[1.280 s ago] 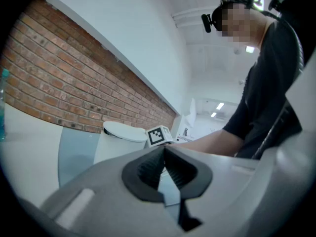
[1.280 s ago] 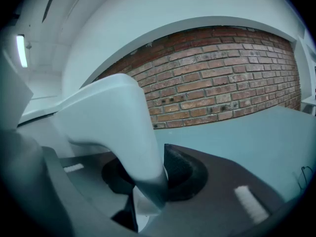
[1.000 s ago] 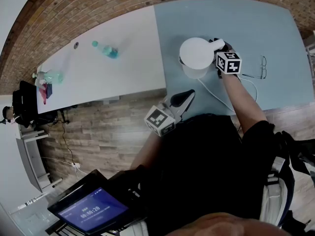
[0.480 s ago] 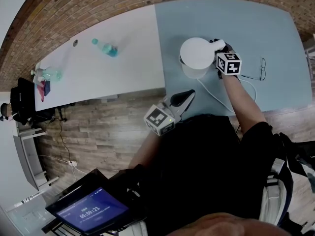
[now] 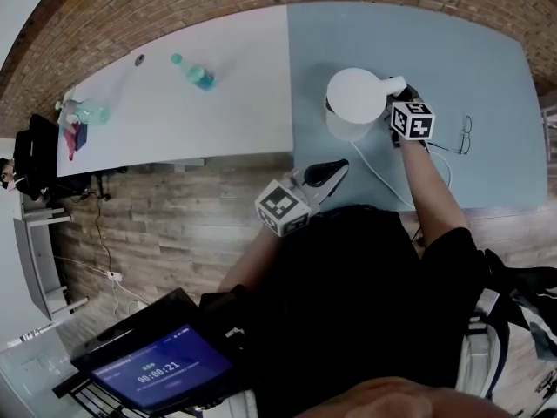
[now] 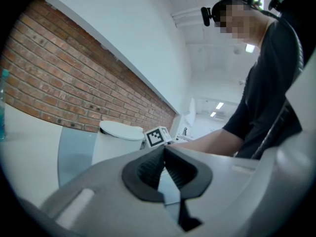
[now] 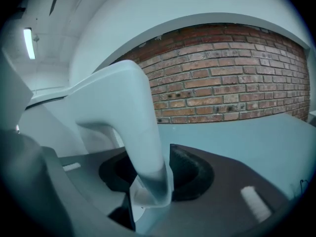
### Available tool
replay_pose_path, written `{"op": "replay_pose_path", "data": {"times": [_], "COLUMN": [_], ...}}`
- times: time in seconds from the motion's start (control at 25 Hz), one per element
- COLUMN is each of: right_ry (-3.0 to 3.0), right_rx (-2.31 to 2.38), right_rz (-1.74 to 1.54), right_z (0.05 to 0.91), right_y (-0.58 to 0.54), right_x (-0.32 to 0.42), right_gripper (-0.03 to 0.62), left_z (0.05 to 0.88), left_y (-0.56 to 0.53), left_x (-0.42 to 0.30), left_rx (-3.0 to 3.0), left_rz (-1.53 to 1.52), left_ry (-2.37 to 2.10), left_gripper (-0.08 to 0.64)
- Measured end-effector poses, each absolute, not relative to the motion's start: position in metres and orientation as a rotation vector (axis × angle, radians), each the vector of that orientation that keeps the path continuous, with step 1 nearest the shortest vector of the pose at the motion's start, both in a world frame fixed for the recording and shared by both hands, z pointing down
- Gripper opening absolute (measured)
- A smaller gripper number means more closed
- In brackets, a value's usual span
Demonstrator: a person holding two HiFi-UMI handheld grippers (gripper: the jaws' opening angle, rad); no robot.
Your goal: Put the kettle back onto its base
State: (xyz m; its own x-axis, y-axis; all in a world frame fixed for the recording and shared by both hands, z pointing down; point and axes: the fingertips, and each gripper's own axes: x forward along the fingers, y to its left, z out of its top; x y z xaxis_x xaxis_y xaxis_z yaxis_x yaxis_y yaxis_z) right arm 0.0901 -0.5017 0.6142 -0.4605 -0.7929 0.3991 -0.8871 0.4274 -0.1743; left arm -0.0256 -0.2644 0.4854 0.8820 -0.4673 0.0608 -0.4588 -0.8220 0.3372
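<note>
As the left gripper (image 5: 331, 171) hangs idle close to the person's body at the near edge of the table (image 5: 496, 68), its own view shows the ribbed pads pressed together with nothing between them.

A little farther on, a white cable (image 5: 374, 168) runs across the blue-grey top from the near edge towards the kettle (image 5: 357, 101).

Beyond it, the right gripper (image 5: 399, 103) is clamped on the kettle's handle (image 7: 136, 112). Its own view shows both jaws closed against the lower run of that white loop, which fills the gap between them.

The kettle stands upright with its lid on, in the middle of the blue-grey table. Its body hides whatever lies under it, so it cannot be told from these views whether the base is there or whether the kettle is seated on it.

Judgement on handling: the shell is rigid, smooth plastic, so it will not yield but may slip or swing about a narrow pinch. The contents are unseen; if it is filled, the weight will hang off to one side of the handle. The handle is the sound place to hold, and the body is too broad for the jaws.

Spectacles (image 5: 464, 133) lie to the right, well apart, and a bottle (image 5: 193, 72) lies far off on the white table (image 5: 130, 138)
</note>
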Motion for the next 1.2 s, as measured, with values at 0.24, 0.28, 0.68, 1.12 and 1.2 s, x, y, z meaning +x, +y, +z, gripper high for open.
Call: {"op": "replay_pose_path", "data": {"times": [0.24,0.28,0.68,1.12,1.2], "right_ry": [-2.442,-2.448,-2.720,-2.804,-2.814], "right_rx": [1.506,1.519,1.492,1.343,1.331], "right_rz": [0.510,0.498,0.112,0.039,0.062], "right_z": [0.608,0.605,0.514,0.492,0.495], "right_y": [-0.486,-0.482,-0.407,-0.327,-0.316], "right_x": [0.103,0.103,0.114,0.093,0.090], "right_gripper": [0.160,0.160,0.005,0.005,0.005], "left_z": [0.486,0.486,0.485,0.476,0.476], "left_y": [-0.265,-0.265,-0.270,-0.279,-0.277], "left_x": [-0.020,-0.020,-0.036,-0.056,-0.057], "left_rx": [2.717,2.716,2.722,2.721,2.725], "left_rz": [-0.028,-0.028,-0.038,-0.066,-0.065], "left_ry": [-0.666,-0.663,-0.709,-0.764,-0.766], "left_gripper": [0.005,0.005,0.005,0.005,0.005]}}
